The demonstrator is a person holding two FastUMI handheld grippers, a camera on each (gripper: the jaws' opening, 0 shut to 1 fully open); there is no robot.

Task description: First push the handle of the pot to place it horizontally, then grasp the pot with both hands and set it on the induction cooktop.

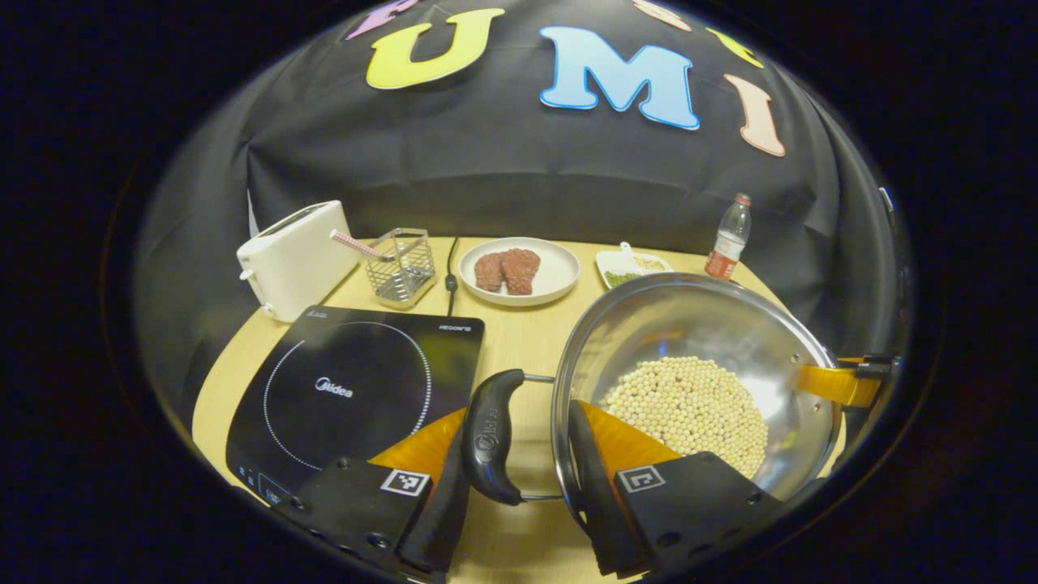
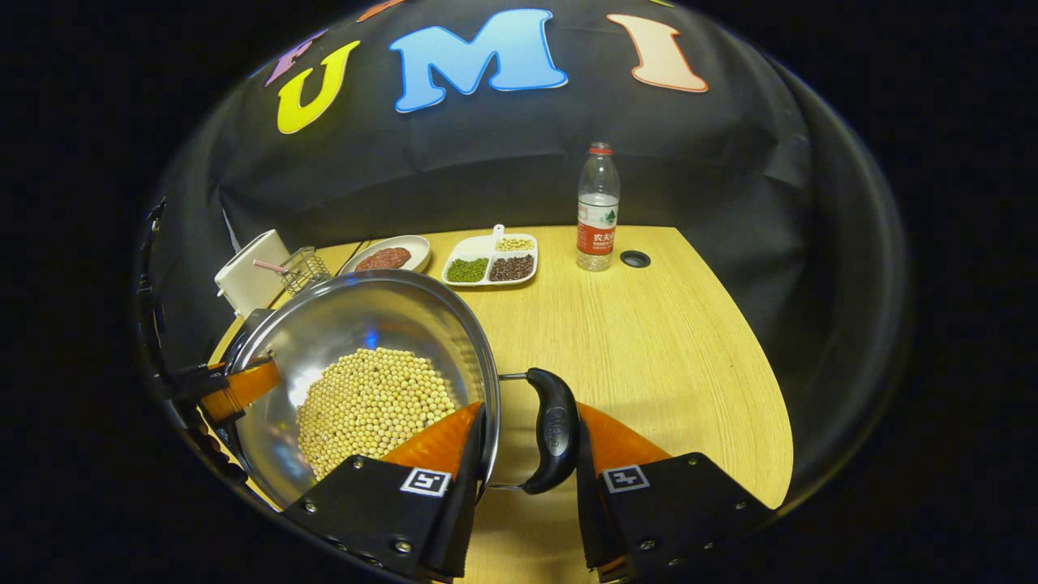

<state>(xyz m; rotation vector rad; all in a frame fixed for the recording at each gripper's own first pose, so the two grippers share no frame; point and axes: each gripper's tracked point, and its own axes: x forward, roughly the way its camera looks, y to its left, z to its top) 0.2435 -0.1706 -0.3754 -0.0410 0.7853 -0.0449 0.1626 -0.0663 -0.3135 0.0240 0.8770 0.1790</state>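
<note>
A steel pot [image 1: 689, 320] [image 2: 373, 312] holding soybeans [image 1: 689, 405] [image 2: 373, 401] stands to the right of the black induction cooktop [image 1: 349, 389]. My left gripper [image 1: 521, 422] straddles the pot's near black handle [image 1: 491, 434], with one finger outside the handle and the other inside the pot wall, clamped on both. My right gripper [image 2: 531, 410] holds the opposite handle [image 2: 555, 434] the same way. Each gripper also appears at the pot's far rim in the other's view. I cannot tell whether the pot rests on the table.
At the back stand a white toaster [image 1: 292, 255], a wire basket [image 1: 399, 266] with a straw, a plate of meat [image 1: 519, 272], a divided dish of beans [image 2: 491, 261] and a water bottle [image 2: 598, 207]. The wooden table [image 2: 649, 349] has a cable hole [image 2: 635, 259].
</note>
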